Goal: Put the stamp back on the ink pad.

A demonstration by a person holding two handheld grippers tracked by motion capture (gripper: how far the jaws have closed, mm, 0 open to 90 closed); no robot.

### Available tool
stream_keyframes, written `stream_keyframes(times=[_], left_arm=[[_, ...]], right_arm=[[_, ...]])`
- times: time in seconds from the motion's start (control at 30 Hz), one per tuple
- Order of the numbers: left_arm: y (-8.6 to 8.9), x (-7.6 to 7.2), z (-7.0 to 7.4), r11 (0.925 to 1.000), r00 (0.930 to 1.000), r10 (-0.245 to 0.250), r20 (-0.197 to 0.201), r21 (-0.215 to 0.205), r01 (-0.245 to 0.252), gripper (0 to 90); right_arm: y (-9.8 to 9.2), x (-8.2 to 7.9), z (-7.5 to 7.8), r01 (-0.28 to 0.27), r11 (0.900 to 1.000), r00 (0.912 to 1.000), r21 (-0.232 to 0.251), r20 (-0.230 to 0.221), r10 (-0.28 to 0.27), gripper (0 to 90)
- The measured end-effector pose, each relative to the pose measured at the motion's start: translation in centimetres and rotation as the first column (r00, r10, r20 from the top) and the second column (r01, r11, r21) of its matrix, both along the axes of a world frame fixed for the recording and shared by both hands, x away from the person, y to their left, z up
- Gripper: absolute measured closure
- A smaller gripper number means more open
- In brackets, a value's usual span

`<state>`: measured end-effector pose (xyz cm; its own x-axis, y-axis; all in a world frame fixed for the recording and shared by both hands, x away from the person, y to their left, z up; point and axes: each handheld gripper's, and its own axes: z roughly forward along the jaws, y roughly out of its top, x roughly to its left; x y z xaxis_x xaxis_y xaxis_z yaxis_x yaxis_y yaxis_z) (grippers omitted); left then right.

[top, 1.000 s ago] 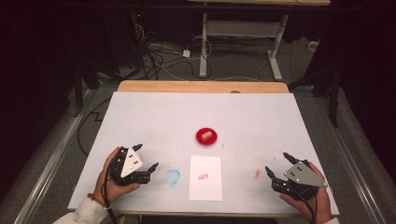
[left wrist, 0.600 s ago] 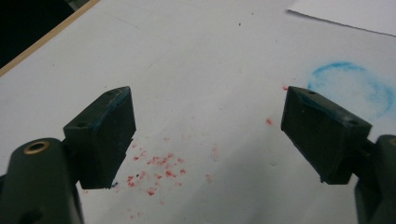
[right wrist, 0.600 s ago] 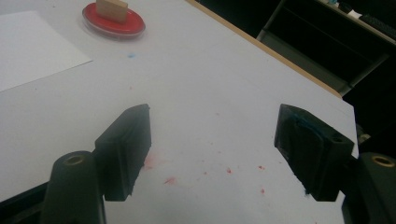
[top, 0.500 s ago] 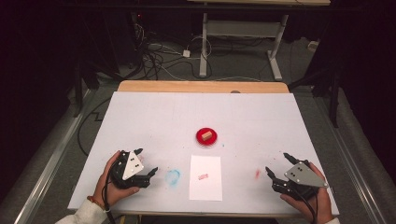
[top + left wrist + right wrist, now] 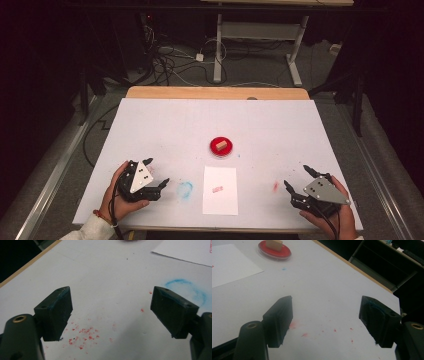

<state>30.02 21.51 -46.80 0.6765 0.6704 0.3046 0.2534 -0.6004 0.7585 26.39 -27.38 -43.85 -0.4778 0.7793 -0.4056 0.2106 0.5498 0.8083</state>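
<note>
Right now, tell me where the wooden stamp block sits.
In the high view the wooden stamp block sits on the red ink pad near the table's middle, just beyond the white paper sheet, between and ahead of both grippers.

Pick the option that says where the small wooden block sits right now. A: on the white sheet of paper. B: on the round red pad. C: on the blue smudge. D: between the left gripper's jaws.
B: the wooden block rests on top of the round red pad, just beyond the white sheet of paper, while the left gripper and right gripper both stand open and empty near the table's front edge.
</note>
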Motion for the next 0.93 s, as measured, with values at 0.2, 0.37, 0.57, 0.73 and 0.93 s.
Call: stream_keyframes(times=[0.2,0.37,0.57,0.73,0.93], left_arm=[[-0.01,0.13,-0.01,1.0000,1.0000,0.002,-0.001,-0.007,-0.002,17.3],[0.01,0.10,0.05,0.9999,1.0000,0.003,-0.002,-0.012,-0.003,17.3],[0.02,0.19,-0.02,1.0000,1.0000,0.006,-0.005,-0.006,-0.006,17.3],[0.10,0.36,-0.05,0.9999,0.9999,0.010,-0.008,-0.007,-0.010,17.3],[0.07,0.70,-0.14,0.9998,0.9997,0.016,-0.016,-0.012,-0.017,17.3]], right_arm=[[0.04,0.08,-0.07,0.001,1.000,1.0000,0.003,-0.004,-0.001,27.7],[0.04,0.06,-0.06,0.012,1.000,0.9999,0.000,0.003,-0.012,27.9],[0.02,0.11,-0.10,0.012,1.000,0.9999,0.000,0.000,-0.012,27.9],[0.03,0.18,-0.18,0.008,1.000,1.0000,-0.001,-0.006,-0.008,27.9],[-0.05,0.34,-0.29,0.007,1.000,0.9999,0.004,-0.011,-0.007,27.9]])
